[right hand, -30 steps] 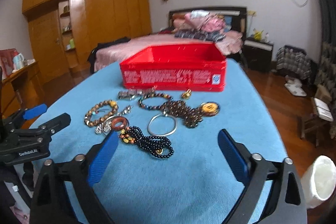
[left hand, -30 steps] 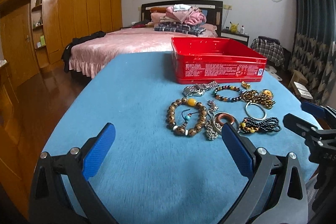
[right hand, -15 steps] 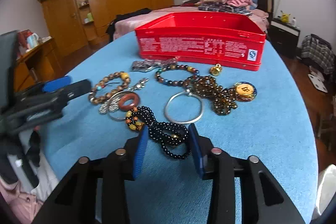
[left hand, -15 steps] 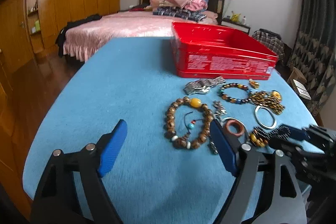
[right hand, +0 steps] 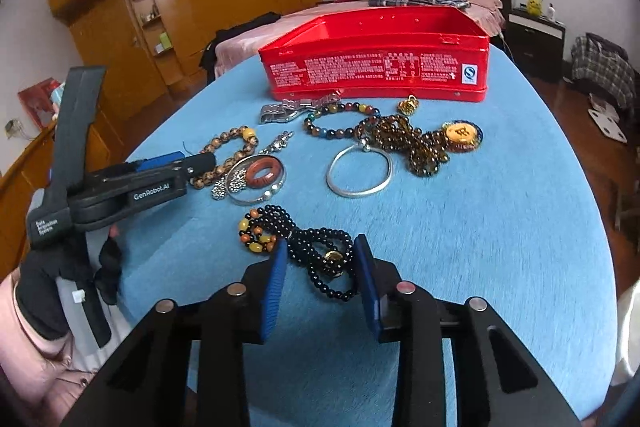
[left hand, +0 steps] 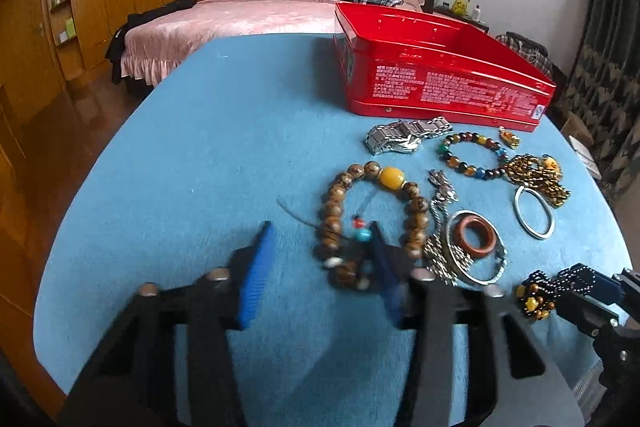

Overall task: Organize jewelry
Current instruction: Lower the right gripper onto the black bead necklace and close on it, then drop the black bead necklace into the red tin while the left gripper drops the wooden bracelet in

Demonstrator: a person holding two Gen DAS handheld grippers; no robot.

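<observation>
Right gripper (right hand: pixel 320 273) straddling black beads (right hand: pixel 316 251), pads at the coil's flanks, grip not certain. Beads lying lengthwise up-left, away from jaws. Left gripper (left hand: pixel 320 263) closing beside brown bracelet (left hand: pixel 372 215), nothing between. Red tin (right hand: pixel 376 71) beyond.

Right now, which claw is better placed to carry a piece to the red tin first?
Probably the right claw: its pads already flank the black bead necklace. The left claw is closing beside the wooden bead bracelet, nothing between its pads. The red tin is open.
</observation>
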